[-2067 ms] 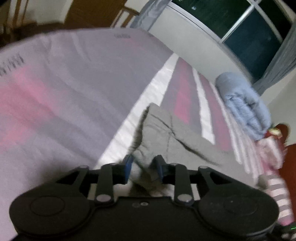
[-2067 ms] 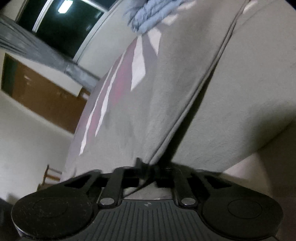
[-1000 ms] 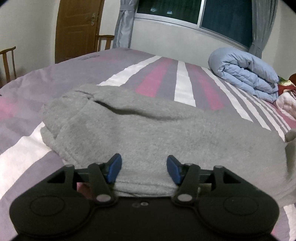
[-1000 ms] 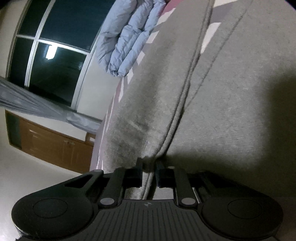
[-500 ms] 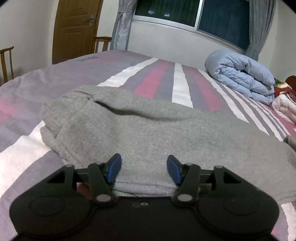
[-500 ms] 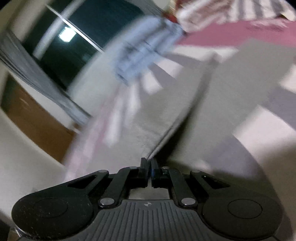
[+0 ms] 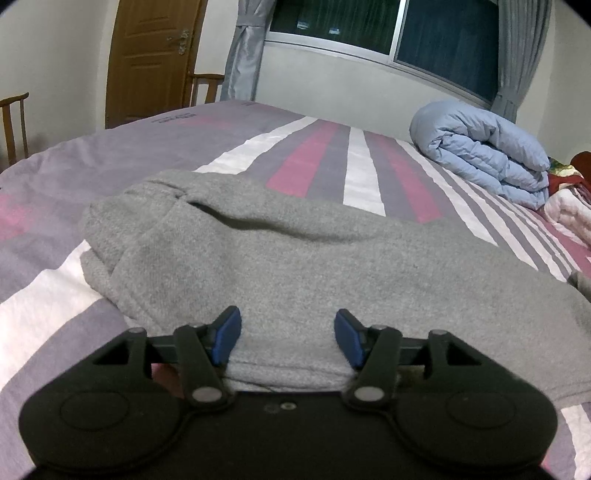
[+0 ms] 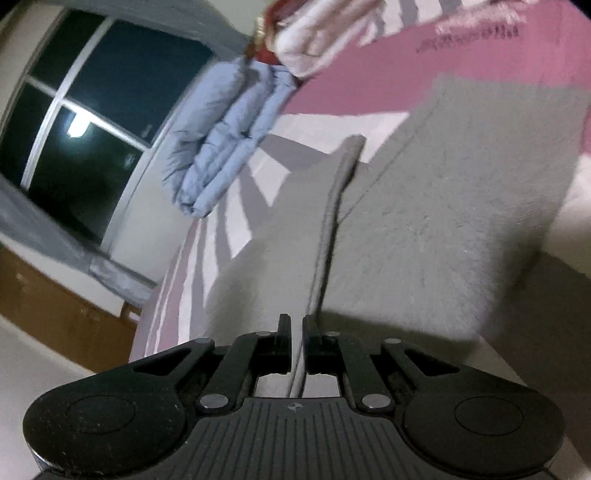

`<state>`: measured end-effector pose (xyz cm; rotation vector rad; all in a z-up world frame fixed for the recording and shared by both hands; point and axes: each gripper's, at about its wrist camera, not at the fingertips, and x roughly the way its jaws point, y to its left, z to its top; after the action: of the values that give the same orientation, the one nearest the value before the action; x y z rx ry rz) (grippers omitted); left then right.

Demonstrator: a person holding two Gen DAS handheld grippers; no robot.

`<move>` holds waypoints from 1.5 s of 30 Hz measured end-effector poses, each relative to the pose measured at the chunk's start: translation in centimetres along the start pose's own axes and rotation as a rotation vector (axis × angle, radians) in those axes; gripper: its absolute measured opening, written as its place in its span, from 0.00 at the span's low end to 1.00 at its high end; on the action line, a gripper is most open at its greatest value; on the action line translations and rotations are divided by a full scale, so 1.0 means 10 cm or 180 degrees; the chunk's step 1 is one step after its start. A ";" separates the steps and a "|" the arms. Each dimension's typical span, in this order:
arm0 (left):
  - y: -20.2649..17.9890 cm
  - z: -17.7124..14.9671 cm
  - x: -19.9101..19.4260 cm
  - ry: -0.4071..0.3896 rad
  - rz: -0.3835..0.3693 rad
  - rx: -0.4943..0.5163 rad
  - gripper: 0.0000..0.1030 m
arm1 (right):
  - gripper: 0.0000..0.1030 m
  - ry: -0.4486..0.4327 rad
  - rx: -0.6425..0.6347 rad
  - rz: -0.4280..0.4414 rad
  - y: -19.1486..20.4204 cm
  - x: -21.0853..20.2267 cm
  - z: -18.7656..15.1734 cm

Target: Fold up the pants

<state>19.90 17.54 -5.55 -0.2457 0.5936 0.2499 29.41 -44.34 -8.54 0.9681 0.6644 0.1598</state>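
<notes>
The grey pants (image 7: 295, 266) lie across the striped bedspread (image 7: 325, 155). The left gripper (image 7: 287, 334) is opening, pads clear of the cloth. The right gripper (image 8: 296, 341) is nearly closed, pinching a pants edge. Bedspread print at twelve o'clock is unreadable.

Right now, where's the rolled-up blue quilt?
The blue quilt lies at the bed's far right in the left wrist view, under the window, beyond the gray pants.

One pants (image 7: 295, 258), one duvet (image 7: 484, 151), two chairs (image 7: 14, 122), one door (image 7: 155, 55).
</notes>
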 end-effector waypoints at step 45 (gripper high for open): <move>-0.07 -0.01 0.04 -0.0013 -0.0095 0.0142 0.67 | 0.10 0.0189 0.0300 0.0236 -0.16 0.57 0.53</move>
<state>20.37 16.94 -5.79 -0.2107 0.5903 0.2082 36.81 -46.64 -10.33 1.0827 0.6956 0.2251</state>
